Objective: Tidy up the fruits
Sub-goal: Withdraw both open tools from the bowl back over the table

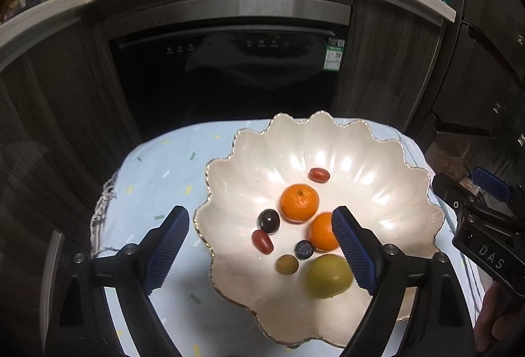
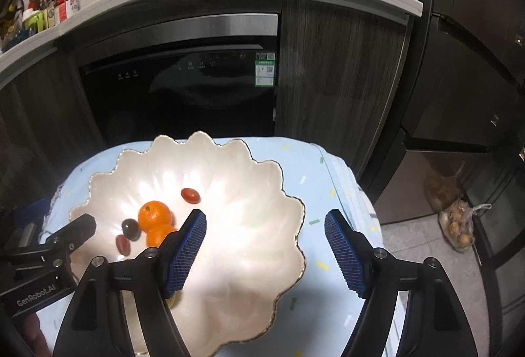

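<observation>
Presently catalogued: one scalloped white bowl [image 1: 377, 166] with a gilt rim, set on a pale blue patterned cloth [image 1: 157, 173] over the bench. All the fruit is held within it: two mandarins [image 1: 299, 202], touching each other; two red cherry tomatoes [image 1: 319, 175], well apart; one dark grape [image 1: 268, 220]; one blueberry [image 1: 304, 249]; one small olive-brown fruit [image 1: 287, 264]; one green plum-like fruit [image 1: 329, 275] nearest the camera. No fruit is seen on the cloth.

Left tool [image 1: 262, 252]: jaws spread wide, nothing gripped; its inner finger is held over the bowl just in front of the nearer mandarin, its outer finger beyond the rim. Pointed steeply downward.

Right tool [image 2: 265, 253]: jaws likewise apart and empty, straddling the bowl's right rim, angled downward from above.

Risks noted, as judgement: the rim could be clipped by either finger if a tool is lowered, and the bowl tipped or slid on the loose cloth. The round fruits lie packed together, so a nudge to one could set its neighbours rolling. Soft tomatoes and the blueberry could be crushed by a hard pinch. The two tools are held close together and could collide.
</observation>
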A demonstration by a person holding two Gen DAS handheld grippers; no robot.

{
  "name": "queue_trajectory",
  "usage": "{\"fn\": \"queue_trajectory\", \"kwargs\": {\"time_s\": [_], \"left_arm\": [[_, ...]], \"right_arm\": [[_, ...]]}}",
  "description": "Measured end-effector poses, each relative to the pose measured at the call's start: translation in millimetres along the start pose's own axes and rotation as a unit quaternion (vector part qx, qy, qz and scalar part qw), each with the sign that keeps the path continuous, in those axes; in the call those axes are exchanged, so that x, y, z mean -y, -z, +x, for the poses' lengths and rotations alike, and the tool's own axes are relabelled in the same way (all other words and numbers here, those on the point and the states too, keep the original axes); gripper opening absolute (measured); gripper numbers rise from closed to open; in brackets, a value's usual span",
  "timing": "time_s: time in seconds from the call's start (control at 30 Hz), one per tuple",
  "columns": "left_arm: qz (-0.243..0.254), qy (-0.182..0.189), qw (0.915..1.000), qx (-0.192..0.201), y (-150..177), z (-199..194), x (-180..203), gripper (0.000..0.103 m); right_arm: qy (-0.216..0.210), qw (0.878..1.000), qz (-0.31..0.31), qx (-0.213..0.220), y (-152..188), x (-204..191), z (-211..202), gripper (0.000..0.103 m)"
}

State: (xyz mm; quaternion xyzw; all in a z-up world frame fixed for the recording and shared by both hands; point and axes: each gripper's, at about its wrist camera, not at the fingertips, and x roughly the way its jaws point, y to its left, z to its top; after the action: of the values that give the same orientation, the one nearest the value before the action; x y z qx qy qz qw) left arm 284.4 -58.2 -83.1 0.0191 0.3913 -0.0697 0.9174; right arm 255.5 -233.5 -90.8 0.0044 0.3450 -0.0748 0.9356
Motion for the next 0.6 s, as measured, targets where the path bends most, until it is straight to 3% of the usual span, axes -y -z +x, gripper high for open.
{"fn": "queue_trajectory", "kwargs": {"time_s": [0.6], "left_arm": [[-0.004, -0.016, 0.9992, 0.036, 4.3, -63.3, -13.0, 0.093]], "right_arm": [[-0.006, 0.999, -0.005, 0.035, -2.0, -10.3, -59.0, 0.076]]}}
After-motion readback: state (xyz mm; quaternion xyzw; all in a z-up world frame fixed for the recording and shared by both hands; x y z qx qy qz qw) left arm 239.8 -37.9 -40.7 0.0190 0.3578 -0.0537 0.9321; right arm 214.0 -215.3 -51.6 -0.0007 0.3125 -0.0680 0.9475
